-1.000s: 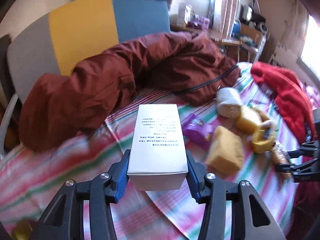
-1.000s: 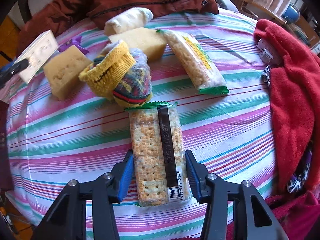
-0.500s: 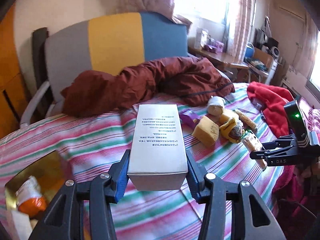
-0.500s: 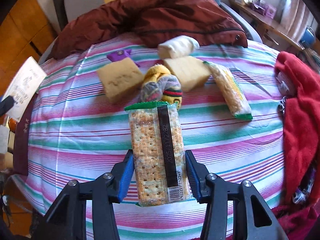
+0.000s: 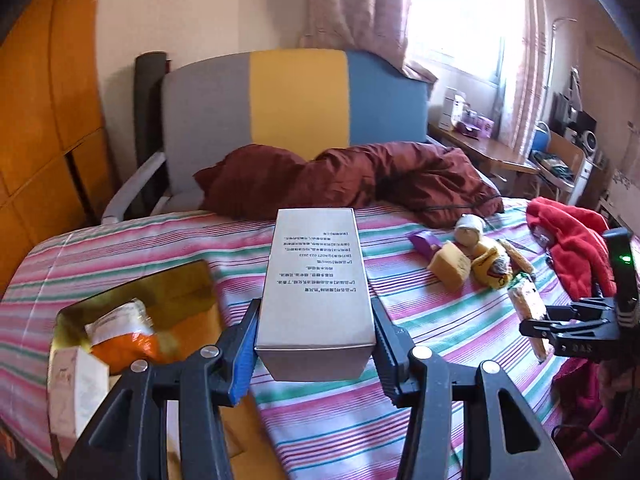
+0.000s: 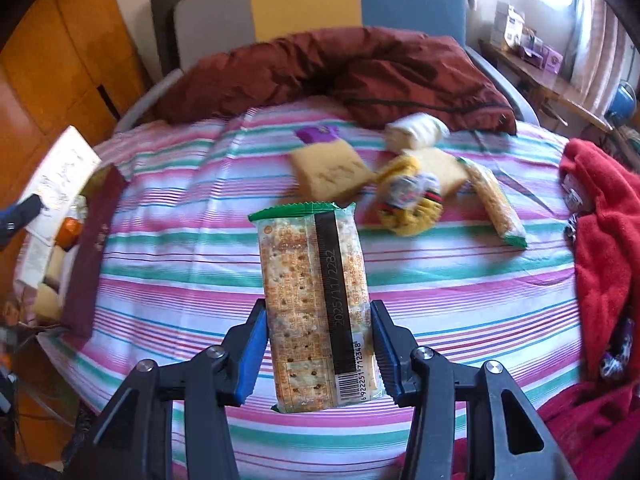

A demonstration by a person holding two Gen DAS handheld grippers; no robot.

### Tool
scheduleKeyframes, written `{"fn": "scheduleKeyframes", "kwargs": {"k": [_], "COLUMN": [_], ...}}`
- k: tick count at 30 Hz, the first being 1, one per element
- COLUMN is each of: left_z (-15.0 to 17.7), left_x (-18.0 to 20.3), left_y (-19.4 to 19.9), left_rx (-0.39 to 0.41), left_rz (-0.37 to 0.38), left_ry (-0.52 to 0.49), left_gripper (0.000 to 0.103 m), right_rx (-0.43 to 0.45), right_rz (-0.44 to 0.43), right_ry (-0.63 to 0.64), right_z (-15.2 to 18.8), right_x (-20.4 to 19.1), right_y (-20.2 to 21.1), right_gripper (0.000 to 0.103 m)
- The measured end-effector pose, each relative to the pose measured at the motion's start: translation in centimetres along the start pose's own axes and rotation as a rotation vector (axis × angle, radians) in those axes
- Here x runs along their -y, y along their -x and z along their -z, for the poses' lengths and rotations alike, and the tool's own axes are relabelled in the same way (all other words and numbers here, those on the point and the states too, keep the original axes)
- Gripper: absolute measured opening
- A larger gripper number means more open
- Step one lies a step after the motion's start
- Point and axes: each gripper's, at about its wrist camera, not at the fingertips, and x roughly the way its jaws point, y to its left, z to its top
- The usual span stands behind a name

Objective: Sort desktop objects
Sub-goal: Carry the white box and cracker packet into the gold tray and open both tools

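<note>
Striped sheet (image 6: 192, 264) fills mid-frame in both views; brown jacket (image 6: 344, 72) across the top edge, red cloth (image 6: 600, 216) at right. Sponge (image 6: 332, 174), sock ball (image 6: 410, 200) & 2nd cracker pack (image 6: 496, 204) cluster upper right of the right view. Gold tin (image 5: 132, 304) w/ packets sits lower left of the left view. Left gripper (image 5: 316, 352) angled down, clamped on grey box (image 5: 316, 288) above the sheet. Right gripper (image 6: 318, 356) angled down, clamped on crackers (image 6: 316, 304).

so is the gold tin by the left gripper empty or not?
Not empty. The gold tin holds an orange-and-white packet; a pale box stands at its near corner.
</note>
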Motion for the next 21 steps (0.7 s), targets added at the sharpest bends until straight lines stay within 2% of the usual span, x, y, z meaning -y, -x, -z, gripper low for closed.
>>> {"fn": "scheduleKeyframes", "kwargs": {"k": [10,21], "left_z": [2.4,4.3], "left_x": [-4.4,-10.6], "left_y": [1.8,2.8], "left_rx": [-0.006,-0.008], "left_rz": [-0.078,-0.159], "left_ry": [0.082,0.2], "left_gripper": [0.051,0.051], "right_rx": [0.106,0.135], "right_rz": [-0.169,-0.291], "right_ry": [0.068,0.162], "right_z": [-1.1,-4.8], "right_x": [-8.8,-19.6], "right_y": [1.7,0.3], "right_gripper": [0.05,0.05]}}
